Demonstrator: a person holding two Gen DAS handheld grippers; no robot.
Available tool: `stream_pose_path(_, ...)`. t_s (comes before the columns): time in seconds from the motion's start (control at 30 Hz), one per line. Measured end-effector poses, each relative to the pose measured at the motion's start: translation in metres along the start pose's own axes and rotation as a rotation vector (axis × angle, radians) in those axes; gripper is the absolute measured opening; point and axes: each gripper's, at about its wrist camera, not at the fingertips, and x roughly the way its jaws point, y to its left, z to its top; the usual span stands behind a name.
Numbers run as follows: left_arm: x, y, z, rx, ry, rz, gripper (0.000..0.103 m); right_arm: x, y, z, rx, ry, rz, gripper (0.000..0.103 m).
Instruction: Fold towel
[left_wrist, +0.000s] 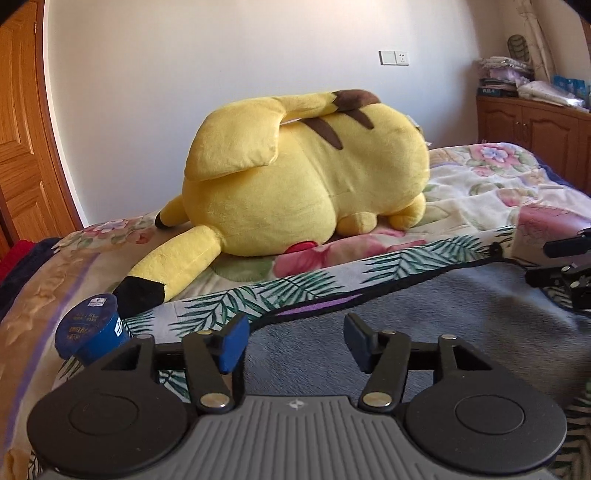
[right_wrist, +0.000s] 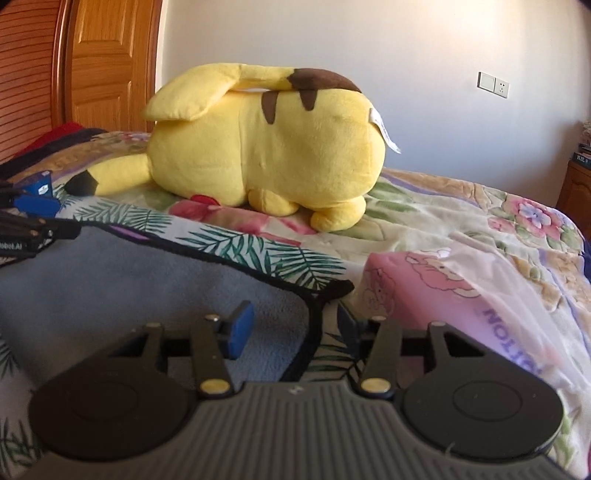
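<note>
The towel (left_wrist: 424, 314) lies on the bed: a grey-blue plush face with a black edge, folded over a white layer printed with green palm leaves. It also shows in the right wrist view (right_wrist: 129, 280). My left gripper (left_wrist: 295, 341) is open just above the grey face, holding nothing. My right gripper (right_wrist: 295, 332) is open, its jaws standing either side of the towel's black-edged right side. Each gripper shows at the edge of the other's view: the right one (left_wrist: 565, 273), the left one (right_wrist: 33, 218).
A large yellow plush toy (left_wrist: 303, 173) lies on the floral bedspread (left_wrist: 498, 184) just beyond the towel. A blue cup (left_wrist: 92, 328) stands at the towel's left. A pink packet (right_wrist: 443, 295) lies to its right. A wooden door and a cabinet stand farther off.
</note>
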Motion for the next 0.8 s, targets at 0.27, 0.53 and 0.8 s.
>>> stream_pose_path(0.27, -0.048, -0.014, -0.001, -0.002, 0.011, -0.031, 0.043, -0.045, 0.011, 0.013, 0.001, 0.011, 0.029, 0.051)
stream_pose_path(0.53, -0.103, -0.02, 0.007, 0.003, 0.015, -0.048, 0.046, -0.099, 0.017, 0.026, 0.026, -0.003, 0.04, 0.051)
stream_pose_path(0.8, -0.158, -0.021, 0.014, 0.007, 0.003, -0.049, 0.051, -0.148, 0.026, 0.041, 0.051, -0.03, 0.044, 0.051)
